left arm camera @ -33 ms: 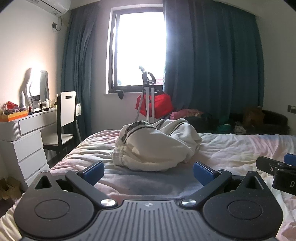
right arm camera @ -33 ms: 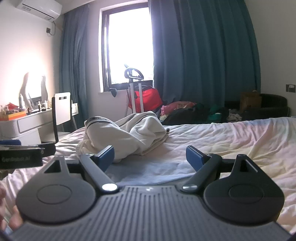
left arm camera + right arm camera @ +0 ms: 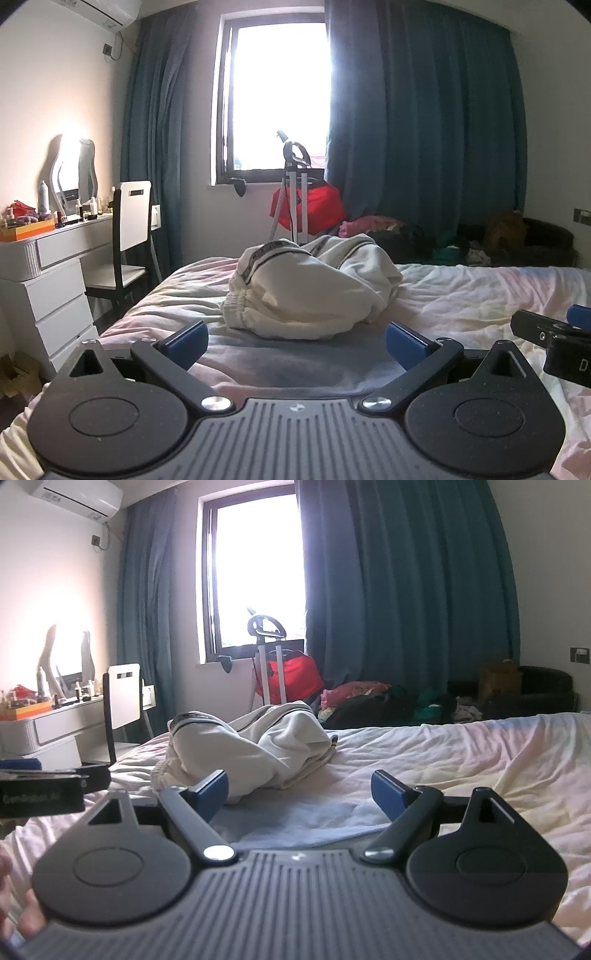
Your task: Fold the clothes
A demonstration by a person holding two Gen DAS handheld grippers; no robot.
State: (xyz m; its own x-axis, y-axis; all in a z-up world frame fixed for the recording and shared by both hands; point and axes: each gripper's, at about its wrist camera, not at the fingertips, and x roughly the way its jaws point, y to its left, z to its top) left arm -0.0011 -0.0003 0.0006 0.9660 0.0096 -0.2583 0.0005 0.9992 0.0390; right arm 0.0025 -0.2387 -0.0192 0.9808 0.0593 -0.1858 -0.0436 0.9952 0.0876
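Note:
A crumpled cream-white garment [image 3: 314, 288] with dark piping and an elastic waistband lies in a heap on the bed [image 3: 480, 295]. It also shows in the right wrist view [image 3: 251, 753]. My left gripper [image 3: 295, 341] is open and empty, low over the sheet just short of the heap. My right gripper [image 3: 299, 794] is open and empty, a little right of the heap. Each gripper shows in the other's view: the right one [image 3: 554, 339] at the right edge, the left one [image 3: 48, 779] at the left edge.
A white dresser [image 3: 44, 280] with bottles and a mirror and a white chair [image 3: 129, 236] stand left of the bed. Beyond the bed are a red bag on a trolley [image 3: 306, 206], a clothes pile [image 3: 369, 701] and a dark sofa [image 3: 535, 690].

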